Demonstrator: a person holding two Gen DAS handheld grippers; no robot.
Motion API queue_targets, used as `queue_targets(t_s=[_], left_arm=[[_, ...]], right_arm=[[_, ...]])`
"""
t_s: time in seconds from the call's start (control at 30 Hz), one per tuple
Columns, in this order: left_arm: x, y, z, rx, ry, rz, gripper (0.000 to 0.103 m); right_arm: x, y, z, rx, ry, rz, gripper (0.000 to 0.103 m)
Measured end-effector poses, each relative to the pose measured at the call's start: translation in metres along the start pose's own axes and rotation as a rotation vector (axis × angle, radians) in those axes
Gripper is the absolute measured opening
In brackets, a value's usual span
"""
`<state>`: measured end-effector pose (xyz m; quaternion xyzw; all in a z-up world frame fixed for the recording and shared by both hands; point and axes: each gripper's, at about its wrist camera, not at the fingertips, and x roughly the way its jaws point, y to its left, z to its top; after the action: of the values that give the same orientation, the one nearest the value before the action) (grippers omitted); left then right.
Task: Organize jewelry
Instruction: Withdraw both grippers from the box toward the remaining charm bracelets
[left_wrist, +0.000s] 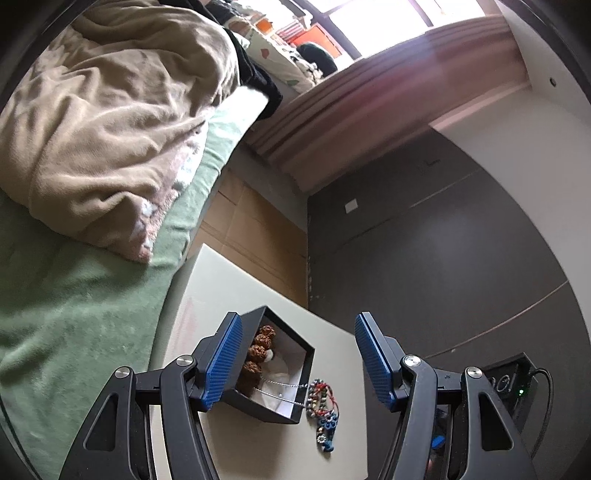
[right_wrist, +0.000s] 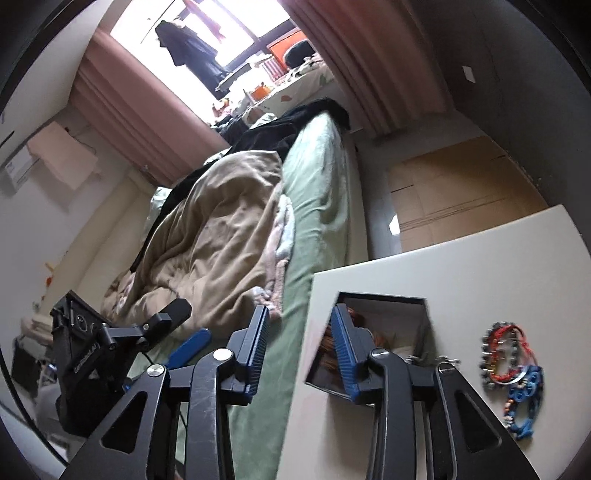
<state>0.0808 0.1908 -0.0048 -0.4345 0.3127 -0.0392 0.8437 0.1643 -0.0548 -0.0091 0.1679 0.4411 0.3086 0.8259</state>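
I am seeing the left gripper (left_wrist: 297, 360) standing with its jaws well apart and nothing pressed between the blue pads (left_wrist: 223, 363). Its left pad is sitting just in front of the near corner of the black box (left_wrist: 295, 384), which is lying open on the pale table (left_wrist: 221, 273). Inside the box brown beads (left_wrist: 258, 350) are resting against the left wall on a white lining, and a thin silver chain (left_wrist: 280, 391) is trailing over the box's right rim. Just beside that rim, on the table, a tangle of red, blue and metal beaded bracelets (left_wrist: 323, 410) is lying.

The right gripper (right_wrist: 297, 350) is hanging with its jaws parted and empty; its right pad is overlapping the box's left wall (right_wrist: 388, 306), though I cannot tell whether it is touching. The bracelets (right_wrist: 511, 373) are lying to the right of the box. Further out, a green bed (right_wrist: 314, 206) with a crumpled beige blanket (right_wrist: 221, 229) is flanking the table.
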Motion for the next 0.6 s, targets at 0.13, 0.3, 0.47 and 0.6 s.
queue_targets(t_s=[0.13,0.3,0.47,0.6], left_arm=[[0.014,-0.012,-0.013,0.042,0.039,0.015,0.064],[0.032,-0.032,-0.036,0.120,0.090,0.038,0.064],[0.047,-0.051,-0.062,0.196,0.131,0.053,0.064],[0.060,-0.066,-0.084,0.243,0.162,0.069,0.064]], right_arm=[[-0.027,-0.030,-0.008,0.051,-0.028,-0.035,0.047],[-0.055,-0.070,-0.022,0.125,-0.048,-0.070,0.056],[-0.077,-0.094,-0.034,0.183,-0.058,-0.094,0.057],[-0.093,-0.111,-0.048,0.217,-0.063,-0.133,0.057]])
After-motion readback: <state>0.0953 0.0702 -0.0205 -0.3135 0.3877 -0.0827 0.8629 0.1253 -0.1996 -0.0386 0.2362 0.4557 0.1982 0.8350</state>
